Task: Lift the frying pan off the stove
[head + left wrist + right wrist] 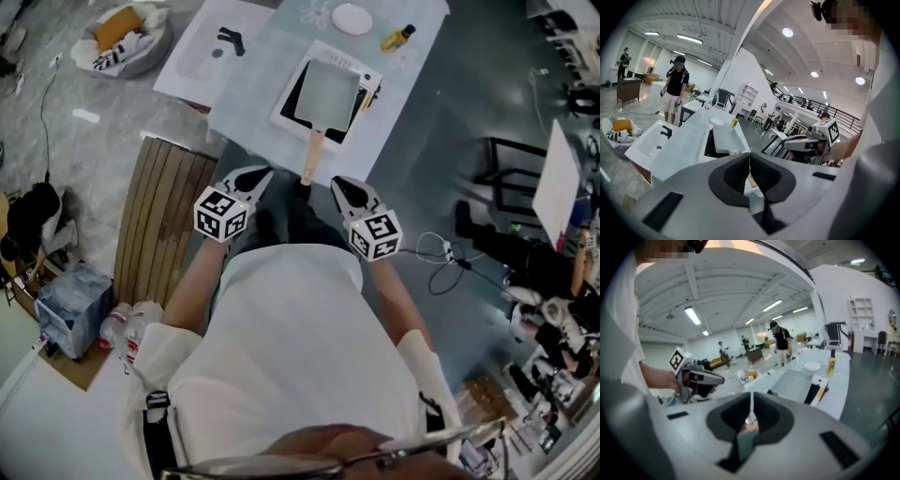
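A rectangular grey frying pan (327, 92) with a wooden handle (311, 159) rests on a black stove (292, 101) in a white frame, on the pale table (403, 103). The handle points toward me over the table's near edge. My left gripper (262, 174) is shut and empty, just left of the handle's end. My right gripper (337, 183) is shut and empty, just right of it. Neither touches the pan. The left gripper view shows the pan (725, 138) beyond the closed jaws (749, 161). The right gripper view shows the pan (794, 380) ahead of its closed jaws (751, 404).
On the table behind the stove lie a white plate (352, 19) and a yellow bottle (397, 38). A white sink with a black tap (211, 52) adjoins the table's left side. A slatted wooden board (164, 216) stands at my left. A person (675, 89) stands far off.
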A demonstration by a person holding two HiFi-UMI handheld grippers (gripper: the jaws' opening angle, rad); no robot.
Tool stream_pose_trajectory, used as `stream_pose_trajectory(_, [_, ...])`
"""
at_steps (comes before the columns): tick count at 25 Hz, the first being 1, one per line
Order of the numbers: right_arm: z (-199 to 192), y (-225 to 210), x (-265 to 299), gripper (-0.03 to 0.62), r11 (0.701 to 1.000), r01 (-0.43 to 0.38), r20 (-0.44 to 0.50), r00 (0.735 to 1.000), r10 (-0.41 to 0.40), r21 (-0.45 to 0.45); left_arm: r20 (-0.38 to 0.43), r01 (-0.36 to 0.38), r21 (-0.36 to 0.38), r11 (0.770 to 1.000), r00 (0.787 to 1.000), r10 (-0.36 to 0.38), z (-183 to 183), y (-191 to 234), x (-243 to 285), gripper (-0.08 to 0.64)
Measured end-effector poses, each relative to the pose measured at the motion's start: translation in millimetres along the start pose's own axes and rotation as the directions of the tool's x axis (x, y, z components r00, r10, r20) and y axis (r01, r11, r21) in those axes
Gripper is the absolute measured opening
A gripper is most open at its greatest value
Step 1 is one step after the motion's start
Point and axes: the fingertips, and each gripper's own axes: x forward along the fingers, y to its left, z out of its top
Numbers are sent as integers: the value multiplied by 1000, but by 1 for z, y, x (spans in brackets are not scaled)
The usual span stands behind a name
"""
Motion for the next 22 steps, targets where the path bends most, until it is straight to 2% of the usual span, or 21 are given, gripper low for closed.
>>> stream_pose_trajectory(6, [-15, -28, 31, 38, 992, -101, -69, 992, 106, 76, -33, -6, -46, 999, 999, 5, -1, 11, 42, 32])
stream_pose_trajectory(11, [-33, -44, 52, 38, 958, -203, -98, 969, 227, 204, -96, 7, -137, 991, 995, -21, -13, 20, 77, 32])
stream_pose_trajectory(17, [-51, -50, 72, 45, 931, -280, -147, 937, 318, 233, -130, -13, -227, 974, 991, -17, -17, 33, 108, 35])
stream_pose_trajectory(22, [-71, -51, 89, 131, 886, -334, -172, 900, 401, 322, -182, -12, -322, 947, 982, -50, -27, 41, 135, 123])
